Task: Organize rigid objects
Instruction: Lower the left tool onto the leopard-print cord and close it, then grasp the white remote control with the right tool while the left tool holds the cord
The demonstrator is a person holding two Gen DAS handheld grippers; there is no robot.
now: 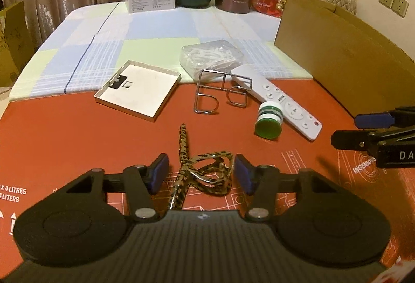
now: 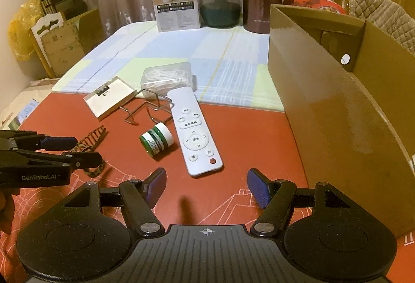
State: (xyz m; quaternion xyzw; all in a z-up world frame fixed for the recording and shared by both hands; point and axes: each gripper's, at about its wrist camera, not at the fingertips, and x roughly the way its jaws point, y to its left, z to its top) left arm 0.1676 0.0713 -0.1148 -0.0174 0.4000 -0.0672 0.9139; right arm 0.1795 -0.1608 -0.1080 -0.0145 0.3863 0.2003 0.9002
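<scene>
the leopard-print glasses (image 1: 205,174) lie folded on the red mat (image 1: 77,143) near the front edge of the counter, right between the left gripper (image 1: 201,171) fingers — the right pad looks to be touching the frame, the left pad seems just clear of it, so this reads as the grasp step, not a finished hold. the next move calls for closing evenly on the folded frame without tipping it, then lifting it toward the cardboard box (image 2: 337,101) on the right, which is likely the destination.

the right gripper (image 2: 206,187) hangs with its fingers moderately wide and nothing between them, pointed at the white remote (image 2: 195,135) and the small green-and-white jar (image 2: 157,140) beside it.

whether the glasses have lifted off the mat at all is hard to tell; one arm runs under the gripper body. the box's inside is mostly hidden.
</scene>
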